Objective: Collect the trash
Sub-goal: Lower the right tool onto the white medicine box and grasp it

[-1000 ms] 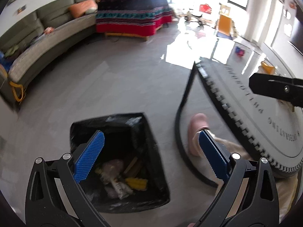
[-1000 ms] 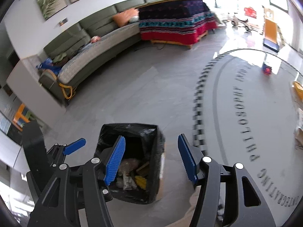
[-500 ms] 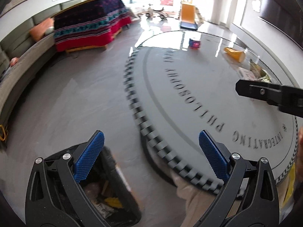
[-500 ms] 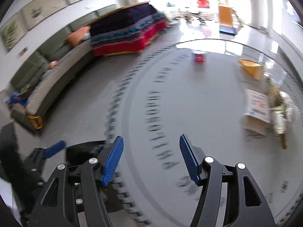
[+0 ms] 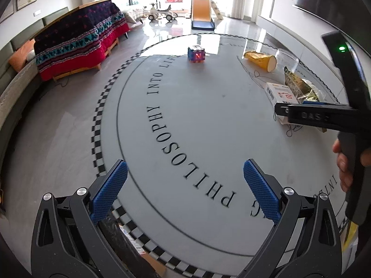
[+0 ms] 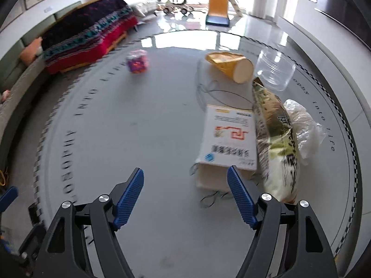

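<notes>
Currently right gripper (image 6: 185, 192) apart, empty, near white box (image 6: 228, 136) at table (image 6: 139, 120) right edge; left gripper (image 5: 185, 185) apart. Risk: off-centre pinch shoves box into snack bag (image 6: 276, 143).

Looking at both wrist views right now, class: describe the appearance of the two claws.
Each claw, left and right, has matte black angular arms with silver rivets and ribbed blue pads. The left view shows the right one side-on: faint lettering, a green light above, and bare fingers on its handle.

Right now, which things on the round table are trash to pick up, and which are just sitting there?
Trash:
white box
snack bag
crumpled plastic bag
yellow paper cup
clear plastic cup

Probably just there:
colourful cube
round table
</notes>
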A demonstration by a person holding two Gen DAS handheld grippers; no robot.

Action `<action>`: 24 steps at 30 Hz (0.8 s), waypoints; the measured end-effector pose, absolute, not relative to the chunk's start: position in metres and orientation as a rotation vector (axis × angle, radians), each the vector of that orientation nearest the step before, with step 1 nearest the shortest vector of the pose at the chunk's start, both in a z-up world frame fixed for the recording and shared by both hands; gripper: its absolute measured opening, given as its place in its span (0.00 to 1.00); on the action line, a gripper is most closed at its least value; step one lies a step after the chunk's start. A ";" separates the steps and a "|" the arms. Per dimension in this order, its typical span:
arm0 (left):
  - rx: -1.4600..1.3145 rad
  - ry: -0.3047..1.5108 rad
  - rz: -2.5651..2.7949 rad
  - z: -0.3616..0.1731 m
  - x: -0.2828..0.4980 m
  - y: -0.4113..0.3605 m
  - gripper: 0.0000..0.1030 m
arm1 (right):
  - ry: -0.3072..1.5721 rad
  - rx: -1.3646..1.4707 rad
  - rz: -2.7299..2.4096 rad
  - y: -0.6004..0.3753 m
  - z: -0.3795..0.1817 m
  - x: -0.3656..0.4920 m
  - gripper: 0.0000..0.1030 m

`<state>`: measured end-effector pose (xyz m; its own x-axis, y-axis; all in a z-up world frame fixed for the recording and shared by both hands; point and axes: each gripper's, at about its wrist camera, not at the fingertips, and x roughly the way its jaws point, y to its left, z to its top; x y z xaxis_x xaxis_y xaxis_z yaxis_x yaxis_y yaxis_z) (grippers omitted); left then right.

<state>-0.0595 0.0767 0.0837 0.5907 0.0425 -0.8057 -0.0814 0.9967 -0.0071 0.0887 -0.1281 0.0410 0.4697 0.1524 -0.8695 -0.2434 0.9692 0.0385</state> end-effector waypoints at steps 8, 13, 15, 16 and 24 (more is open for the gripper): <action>-0.034 0.971 0.068 0.073 -0.037 0.073 0.94 | 1.078 -0.130 0.155 -0.133 0.018 0.125 0.73; -0.029 0.986 0.058 0.067 -0.024 0.068 0.94 | 1.071 -0.148 0.159 -0.125 0.018 0.138 0.73; -0.023 0.994 0.051 0.064 -0.020 0.066 0.94 | 1.063 -0.173 0.151 -0.120 0.016 0.145 0.73; -0.021 0.998 0.049 0.063 -0.018 0.065 0.94 | 1.060 -0.190 0.146 -0.118 0.015 0.146 0.73; -0.027 1.015 0.052 0.056 -0.011 0.067 0.94 | 1.053 -0.206 0.133 -0.107 0.014 0.155 0.73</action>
<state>-0.0110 0.0671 0.0563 0.5265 0.0307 -0.8496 -0.0556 0.9985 0.0016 0.1553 -0.1074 0.0139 0.4898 0.0098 -0.8718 -0.2068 0.9727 -0.1052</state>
